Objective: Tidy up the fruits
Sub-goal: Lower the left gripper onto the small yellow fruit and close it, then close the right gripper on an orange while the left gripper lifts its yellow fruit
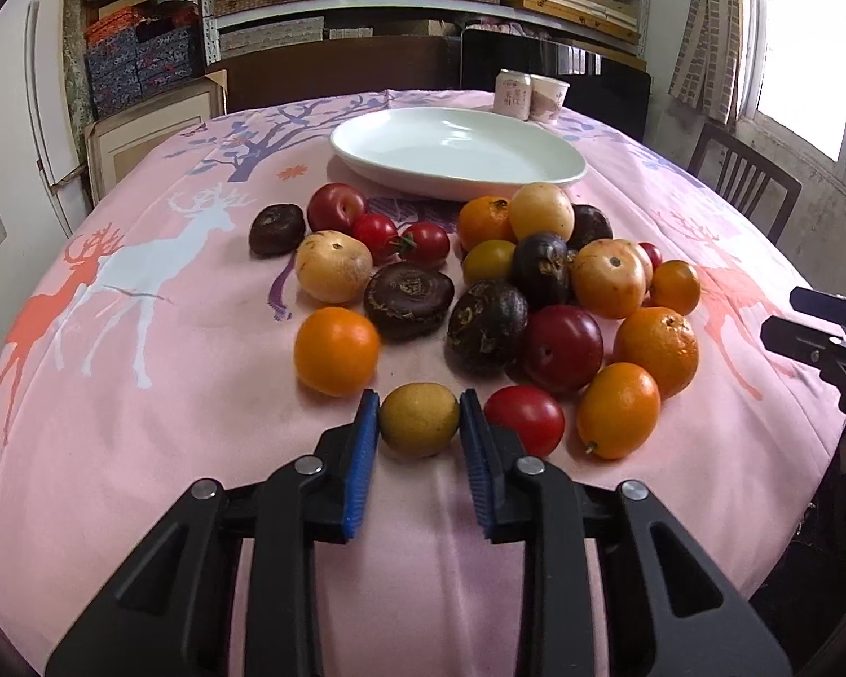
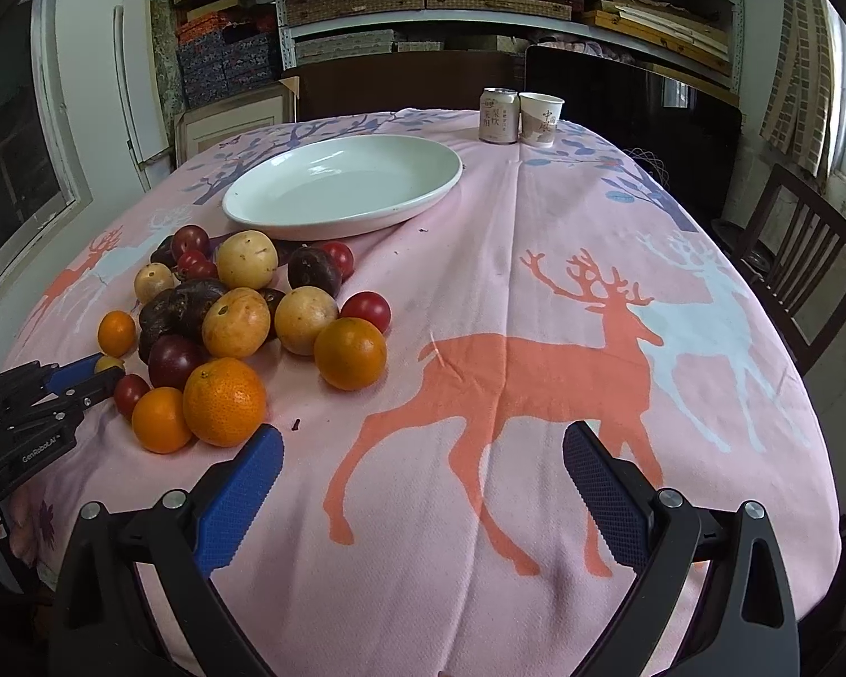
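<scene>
A pile of fruit lies on the pink deer tablecloth: oranges [image 1: 335,351], red tomatoes [image 1: 524,418], dark purple fruits [image 1: 409,299], plums [image 1: 562,347] and pale yellow fruits [image 1: 334,266]. My left gripper [image 1: 419,420] is shut on a small yellow-green fruit [image 1: 419,420] at the pile's near edge; it also shows in the right wrist view [image 2: 109,364]. A white oval plate [image 1: 457,152] stands empty behind the pile. My right gripper [image 2: 423,468] is open and empty above the cloth, to the right of the pile [image 2: 225,400].
A drink can [image 2: 499,115] and a paper cup [image 2: 540,119] stand at the table's far edge. A dark wooden chair [image 2: 801,259] is at the right. Shelves with boxes fill the back wall.
</scene>
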`<control>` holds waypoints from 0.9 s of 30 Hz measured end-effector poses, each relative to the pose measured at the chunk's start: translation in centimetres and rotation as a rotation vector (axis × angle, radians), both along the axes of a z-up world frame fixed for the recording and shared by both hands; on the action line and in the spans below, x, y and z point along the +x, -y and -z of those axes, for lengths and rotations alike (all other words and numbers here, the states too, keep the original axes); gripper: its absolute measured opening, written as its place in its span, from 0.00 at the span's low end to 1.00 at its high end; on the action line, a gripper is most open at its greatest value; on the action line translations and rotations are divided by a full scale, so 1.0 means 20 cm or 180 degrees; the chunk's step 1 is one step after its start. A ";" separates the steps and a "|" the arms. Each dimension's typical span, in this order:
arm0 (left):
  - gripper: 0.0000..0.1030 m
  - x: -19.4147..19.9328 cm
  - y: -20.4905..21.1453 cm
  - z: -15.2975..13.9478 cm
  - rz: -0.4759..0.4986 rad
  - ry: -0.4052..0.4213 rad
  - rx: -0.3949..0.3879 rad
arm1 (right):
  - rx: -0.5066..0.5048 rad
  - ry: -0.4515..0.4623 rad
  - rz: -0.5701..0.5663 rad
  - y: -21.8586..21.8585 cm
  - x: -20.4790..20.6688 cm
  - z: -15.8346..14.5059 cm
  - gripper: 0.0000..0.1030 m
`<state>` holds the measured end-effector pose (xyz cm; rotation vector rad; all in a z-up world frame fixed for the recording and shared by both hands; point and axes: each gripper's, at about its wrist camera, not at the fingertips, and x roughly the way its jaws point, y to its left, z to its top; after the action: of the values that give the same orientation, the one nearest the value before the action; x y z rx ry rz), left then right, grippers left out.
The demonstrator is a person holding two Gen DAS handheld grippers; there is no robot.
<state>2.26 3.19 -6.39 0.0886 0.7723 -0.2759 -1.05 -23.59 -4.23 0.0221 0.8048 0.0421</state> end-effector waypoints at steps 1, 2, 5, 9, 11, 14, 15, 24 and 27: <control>0.28 0.00 -0.03 -0.01 -0.0064 0.0039 -0.0018 | -0.0035 0.0020 -0.0030 -0.01 0.01 0.00 0.97; 0.28 0.00 -0.05 -0.01 -0.0123 0.0061 -0.0035 | -0.0082 0.0032 -0.0055 -0.03 0.03 0.01 0.97; 0.27 0.03 -0.10 0.00 -0.0222 0.0031 -0.0093 | -0.0135 0.0010 -0.0160 -0.07 0.11 0.02 0.86; 0.28 0.03 -0.08 0.00 -0.0189 0.0042 -0.0065 | -0.0034 -0.0182 -0.0208 -0.11 0.23 0.07 0.81; 0.28 0.03 -0.09 0.00 -0.0197 0.0023 -0.0094 | -0.0008 -0.0289 -0.0278 -0.14 0.27 0.09 0.76; 0.28 0.04 -0.09 0.01 -0.0189 0.0016 -0.0110 | -0.0048 -0.0342 -0.0293 -0.17 0.30 0.10 0.57; 0.28 0.04 -0.09 0.01 -0.0183 0.0018 -0.0105 | -0.0061 -0.0343 -0.0294 -0.17 0.30 0.10 0.54; 0.28 0.04 -0.09 0.01 -0.0180 0.0026 -0.0129 | 0.0127 -0.0214 -0.0311 -0.12 0.26 0.10 0.37; 0.28 0.03 -0.09 0.00 -0.0183 0.0043 -0.0123 | 0.0203 -0.0156 -0.0320 -0.09 0.23 0.07 0.37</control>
<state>2.94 4.99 -6.48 0.0318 0.7544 -0.2352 3.56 -21.80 -5.63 0.0430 0.8530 0.1629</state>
